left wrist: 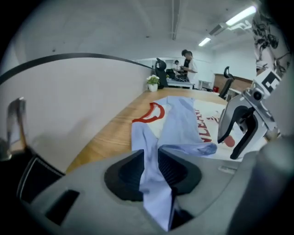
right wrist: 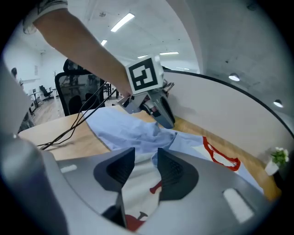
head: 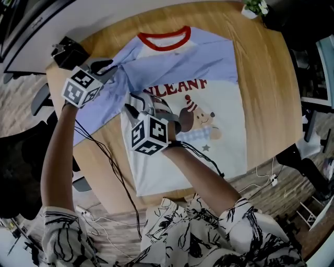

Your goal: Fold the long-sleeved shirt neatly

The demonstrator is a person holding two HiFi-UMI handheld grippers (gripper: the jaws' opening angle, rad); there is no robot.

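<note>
The long-sleeved shirt (head: 209, 104), white with a red collar (head: 164, 40), blue sleeves and a dog print, lies flat on the wooden table (head: 269, 78). One blue sleeve (head: 172, 65) lies folded across the chest. My left gripper (head: 112, 69) is at the shirt's left shoulder. In the left gripper view a fold of blue sleeve (left wrist: 154, 183) runs between its slightly parted jaws (left wrist: 151, 160). My right gripper (head: 137, 103) hovers over the chest print. Its jaws (right wrist: 146, 160) stand apart over blue and white cloth (right wrist: 133, 133) and grip nothing.
A small potted plant (head: 254, 7) stands at the table's far right corner. Black cables (head: 112, 174) trail off the near edge. Office chairs (head: 21, 172) stand left of the table and a white partition wall (left wrist: 69, 105) runs along its far side.
</note>
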